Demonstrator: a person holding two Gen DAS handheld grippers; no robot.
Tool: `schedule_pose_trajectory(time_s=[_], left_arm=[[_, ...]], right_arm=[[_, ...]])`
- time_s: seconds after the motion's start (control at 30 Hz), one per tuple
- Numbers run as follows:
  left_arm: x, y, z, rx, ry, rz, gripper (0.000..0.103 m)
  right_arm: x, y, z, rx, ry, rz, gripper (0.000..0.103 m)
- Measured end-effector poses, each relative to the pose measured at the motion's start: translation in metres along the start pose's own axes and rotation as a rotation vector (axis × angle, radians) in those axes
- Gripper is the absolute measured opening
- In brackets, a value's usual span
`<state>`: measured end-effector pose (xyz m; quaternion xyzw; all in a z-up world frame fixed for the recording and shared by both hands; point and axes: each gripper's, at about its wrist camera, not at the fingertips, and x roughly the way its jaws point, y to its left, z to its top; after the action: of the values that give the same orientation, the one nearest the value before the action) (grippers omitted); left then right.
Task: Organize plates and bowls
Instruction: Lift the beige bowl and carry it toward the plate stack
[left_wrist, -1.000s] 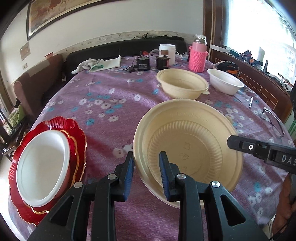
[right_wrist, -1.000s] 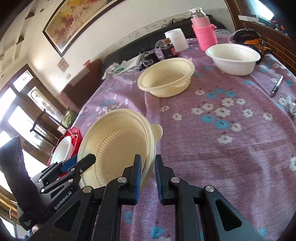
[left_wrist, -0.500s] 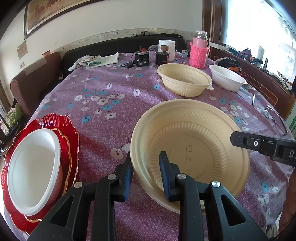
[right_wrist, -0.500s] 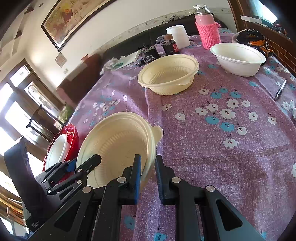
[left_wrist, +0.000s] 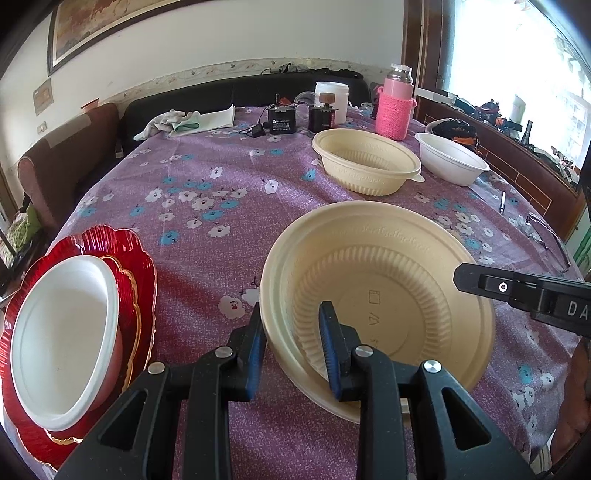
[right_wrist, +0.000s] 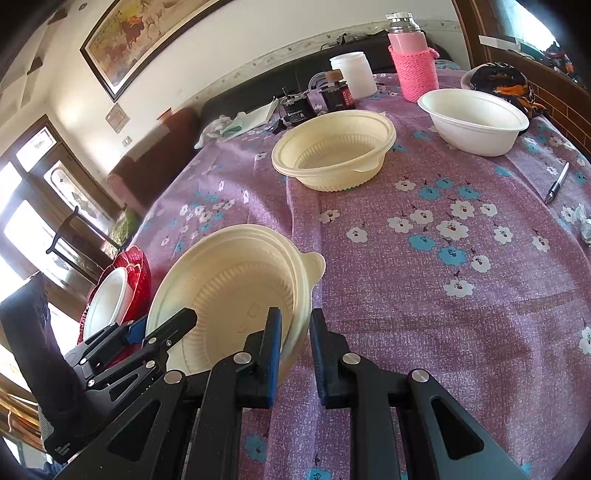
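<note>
A cream ribbed plastic bowl (left_wrist: 380, 295) is tilted above the purple flowered tablecloth (left_wrist: 207, 184), held at both sides. My left gripper (left_wrist: 291, 332) is shut on its left rim. My right gripper (right_wrist: 293, 339) is shut on its right rim, near the tab handle (right_wrist: 314, 266). The bowl also shows in the right wrist view (right_wrist: 229, 295). A second cream bowl (left_wrist: 365, 166) stands further back, and a white bowl (left_wrist: 450, 162) to its right. A white bowl (left_wrist: 62, 343) sits in stacked red plates (left_wrist: 140, 266) at the left edge.
At the far side stand a pink-sleeved bottle (left_wrist: 393, 107), a white jar (left_wrist: 330, 99), two dark small devices (left_wrist: 282, 120) and a cloth (left_wrist: 184, 123). A pen (right_wrist: 556, 182) and glasses (left_wrist: 546, 236) lie at the right. A brown chair (left_wrist: 55, 162) stands at the left.
The held cream bowl and both grippers have drawn slightly back and levelled a little. The grip on both rims is unchanged.
</note>
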<state>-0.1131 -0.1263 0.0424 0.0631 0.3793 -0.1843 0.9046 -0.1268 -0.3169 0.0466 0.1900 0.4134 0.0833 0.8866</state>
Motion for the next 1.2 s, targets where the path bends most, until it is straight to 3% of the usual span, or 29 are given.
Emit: schedule_pose_trajectory(time_s=[0.6, 1.2], left_arm=[[-0.008, 0.000, -0.001, 0.001, -0.030, 0.018, 0.027], [-0.024, 0.025, 0.003, -0.052, -0.069, 0.028, 0.027]], right_arm=[[0.001, 0.008, 0.004, -0.025, -0.008, -0.031, 0.017], [-0.003, 0.035, 0.003, -0.067, -0.020, -0.001, 0.016]])
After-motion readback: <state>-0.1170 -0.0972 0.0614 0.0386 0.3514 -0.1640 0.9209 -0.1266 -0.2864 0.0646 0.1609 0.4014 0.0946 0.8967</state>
